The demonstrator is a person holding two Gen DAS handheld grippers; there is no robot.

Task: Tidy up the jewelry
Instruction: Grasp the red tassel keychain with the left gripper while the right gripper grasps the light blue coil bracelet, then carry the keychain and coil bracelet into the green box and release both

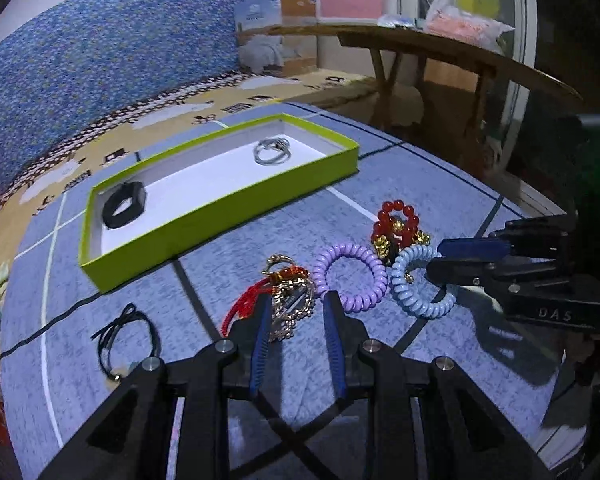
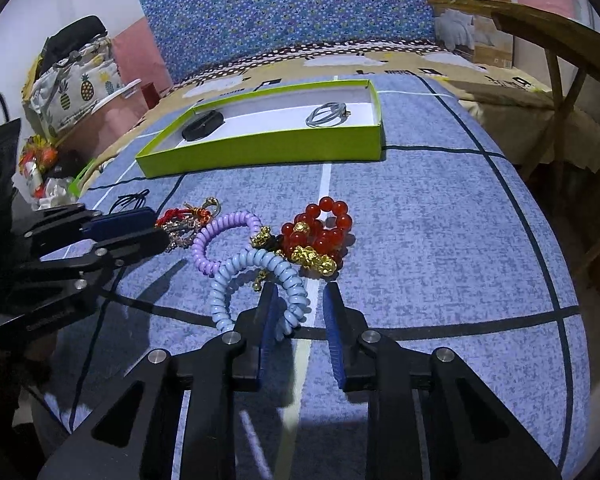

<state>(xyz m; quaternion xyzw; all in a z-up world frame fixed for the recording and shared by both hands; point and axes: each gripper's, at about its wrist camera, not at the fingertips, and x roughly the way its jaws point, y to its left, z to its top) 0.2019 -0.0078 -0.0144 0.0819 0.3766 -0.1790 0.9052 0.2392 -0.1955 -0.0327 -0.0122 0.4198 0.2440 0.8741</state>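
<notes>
Presently, green tray [image 1: 220, 216] serves as landmark and sorting bin: black band [image 1: 124, 206] at its near-left end, silver bangle [image 1: 272, 151] at its far-right end, apparently spaced to keep sorted pieces apart. Unsorted, in front of the tray on the blue cloth [image 2: 440, 240]: black cord [image 1: 128, 340], gold-and-red bracelet [image 1: 288, 300], purple coil [image 1: 350, 276], blue coil [image 2: 256, 284], red beads [image 2: 320, 232]. Left gripper [image 1: 296, 300]: spread, straddling the gold-and-red bracelet, not pinching. Right gripper [image 2: 300, 292]: spread, one finger inside the blue coil's loop, likely next picks.
</notes>
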